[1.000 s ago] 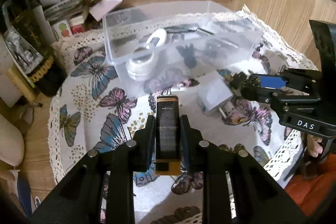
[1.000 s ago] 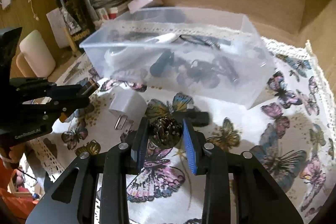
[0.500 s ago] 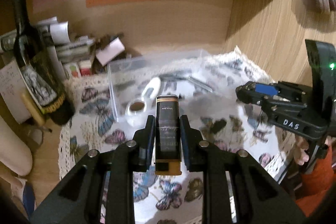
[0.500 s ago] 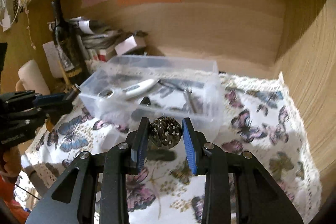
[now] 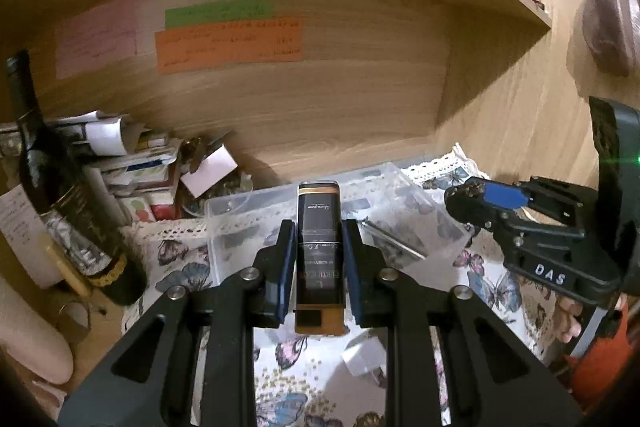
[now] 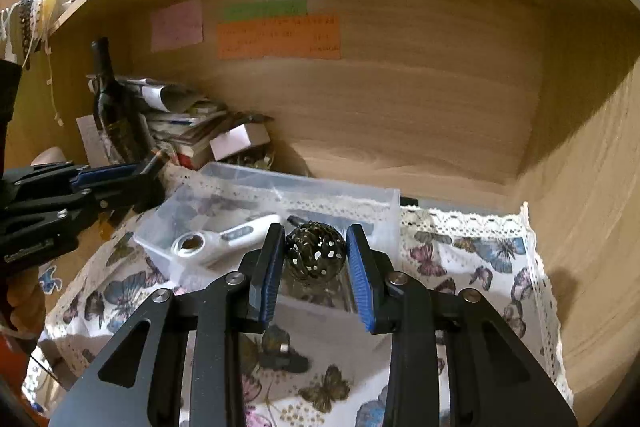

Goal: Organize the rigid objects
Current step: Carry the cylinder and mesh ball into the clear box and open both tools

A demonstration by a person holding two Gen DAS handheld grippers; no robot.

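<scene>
While clamped between gripper [image 6: 316, 259] pads, perforated ball [image 6: 315, 255], seemingly above bin [image 6: 376, 203]

A dark wine bottle [image 5: 60, 211] stands upright at the left beside a heap of papers and small boxes [image 6: 188, 131]. Orange [image 5: 230, 45], green [image 5: 218, 13] and pink [image 6: 177, 25] notes stick to the wooden back panel [image 6: 420, 99]. A butterfly-print cloth [image 6: 472, 267] covers the surface.

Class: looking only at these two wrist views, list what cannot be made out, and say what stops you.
- Notes, both views: writing too blurred to read.
- Clear bin, left wrist view: contents mostly hidden by the left claw and its black box.
- White block, left view: partly hidden behind the claw.
- Perforated ball in the right claw: underside hidden.
</scene>
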